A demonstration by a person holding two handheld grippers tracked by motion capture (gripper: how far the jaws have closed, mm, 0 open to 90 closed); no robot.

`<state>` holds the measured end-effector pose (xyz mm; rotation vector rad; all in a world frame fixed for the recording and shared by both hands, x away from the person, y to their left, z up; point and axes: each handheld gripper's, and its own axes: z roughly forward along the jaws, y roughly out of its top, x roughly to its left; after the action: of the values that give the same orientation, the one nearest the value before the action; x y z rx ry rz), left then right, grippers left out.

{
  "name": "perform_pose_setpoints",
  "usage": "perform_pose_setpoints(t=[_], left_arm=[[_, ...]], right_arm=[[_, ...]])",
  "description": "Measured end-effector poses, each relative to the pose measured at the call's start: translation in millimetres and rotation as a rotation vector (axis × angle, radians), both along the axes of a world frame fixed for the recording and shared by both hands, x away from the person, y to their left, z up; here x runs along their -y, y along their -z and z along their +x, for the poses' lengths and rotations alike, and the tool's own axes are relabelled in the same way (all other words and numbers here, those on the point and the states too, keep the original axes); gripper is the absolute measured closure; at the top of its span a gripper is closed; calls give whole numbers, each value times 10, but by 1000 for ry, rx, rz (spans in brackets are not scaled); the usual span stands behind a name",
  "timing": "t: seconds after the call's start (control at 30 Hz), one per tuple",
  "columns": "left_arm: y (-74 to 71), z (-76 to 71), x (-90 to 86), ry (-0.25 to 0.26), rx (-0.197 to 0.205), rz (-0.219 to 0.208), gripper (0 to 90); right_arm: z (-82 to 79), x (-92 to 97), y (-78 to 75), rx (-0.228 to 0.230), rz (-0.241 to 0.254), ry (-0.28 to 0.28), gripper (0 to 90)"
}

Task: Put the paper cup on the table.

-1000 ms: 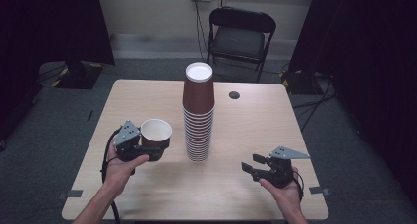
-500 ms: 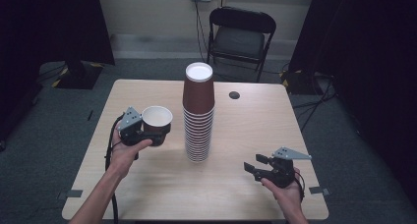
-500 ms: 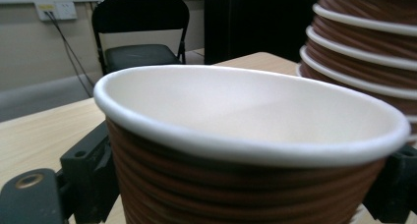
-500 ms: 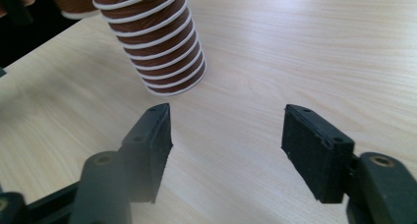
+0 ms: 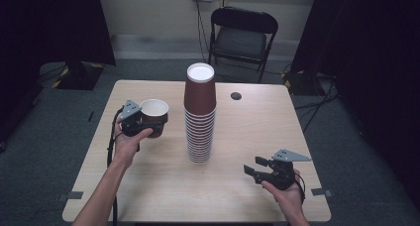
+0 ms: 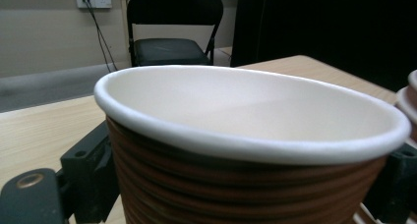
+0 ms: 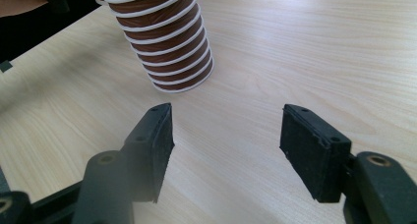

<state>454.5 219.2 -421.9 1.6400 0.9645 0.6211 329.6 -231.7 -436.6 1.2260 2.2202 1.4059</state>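
Note:
A tall stack of brown ribbed paper cups (image 5: 199, 117) stands upside down mid-table, and its lower end (image 7: 167, 42) appears in the right gripper view. My left gripper (image 5: 148, 126) is shut on a single brown cup (image 5: 154, 112), held upright with its white mouth up, left of the stack. In the left gripper view that cup (image 6: 246, 135) sits close between the black fingers (image 6: 88, 180). My right gripper (image 5: 252, 169) hovers near the table's front right, jaws open with nothing between them (image 7: 226, 150), pointing toward the stack.
The wooden table (image 5: 257, 127) has a small dark disc (image 5: 236, 95) near its far edge. A black folding chair (image 5: 242, 32) stands beyond the table. Dark curtains hang at both sides of the room.
My left hand has carried the single cup away from the person, toward the far side of the table. The right gripper has stayed where it was.

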Motion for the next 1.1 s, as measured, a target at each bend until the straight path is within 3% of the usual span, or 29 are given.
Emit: perform_pose_setpoints(t=[0.1,0.23,0.37,0.47,0.73,1.1], left_arm=[[53,69,-9,-16,-10,13,92],[115,127,-33,-31,-23,-4,91],[184,175,-10,-34,-38,35,88],[232,205,2,-23,-63,17,85],[332,249,19,-8,-99,44,84],[395,237,15,-14,-116,82,85]], right_arm=[[-5,-1,12,-5,-5,1,373],[-34,9,15,-6,-4,1,382],[-60,13,16,-7,-7,1,382],[-42,12,18,-7,-4,1,382],[-13,-1,38,-16,-8,-2,382],[-13,-16,39,-21,-4,-6,376]])
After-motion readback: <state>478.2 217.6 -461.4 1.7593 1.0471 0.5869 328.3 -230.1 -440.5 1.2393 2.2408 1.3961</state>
